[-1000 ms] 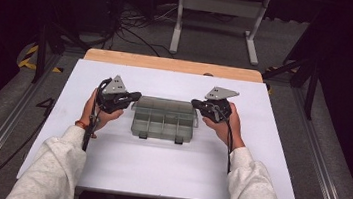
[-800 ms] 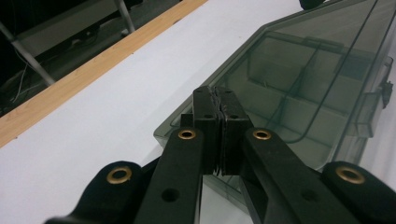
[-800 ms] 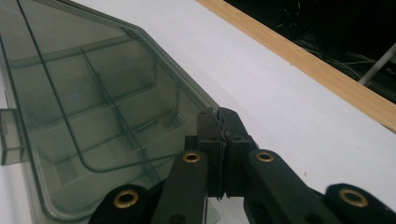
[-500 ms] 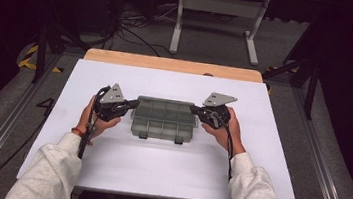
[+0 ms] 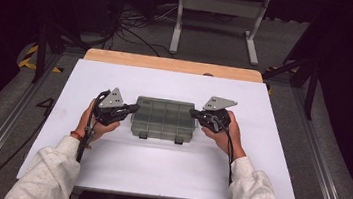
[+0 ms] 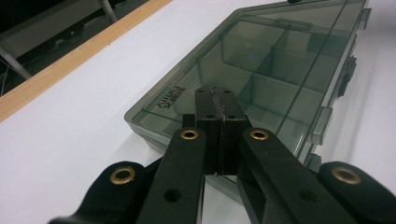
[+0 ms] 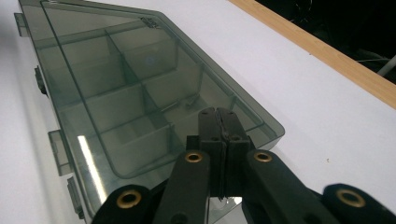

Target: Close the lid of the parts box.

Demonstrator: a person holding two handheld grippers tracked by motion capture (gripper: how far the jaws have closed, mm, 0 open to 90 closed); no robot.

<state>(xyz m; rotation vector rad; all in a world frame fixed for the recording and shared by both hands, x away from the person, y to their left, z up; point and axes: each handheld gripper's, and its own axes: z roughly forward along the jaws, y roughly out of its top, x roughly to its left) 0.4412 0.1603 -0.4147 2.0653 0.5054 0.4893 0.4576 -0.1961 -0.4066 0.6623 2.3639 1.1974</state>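
Note:
A smoky clear plastic organiser box (image 5: 163, 119) with a closed lid and inner dividers lies flat in the middle of the white table. My left gripper (image 5: 135, 108) is shut with nothing between its jaws, its tips at the box's left end. The left gripper view has those closed tips (image 6: 216, 93) over the lid (image 6: 280, 60) near a corner. My right gripper (image 5: 192, 113) is shut too, at the box's right end. In the right gripper view its closed tips (image 7: 218, 113) lie over the lid (image 7: 116, 79) near the right edge. A small metal part (image 7: 187, 102) lies in one compartment.
The white table top (image 5: 157, 163) has a wooden strip (image 5: 173, 65) along its far edge. A white metal stand (image 5: 219, 14) and cables sit on the dark floor beyond. Two latches (image 5: 160, 138) face the person on the box's near side.
Both grippers moved inward toward the box ends, from a little apart to tips at the box. The box stayed where it was.

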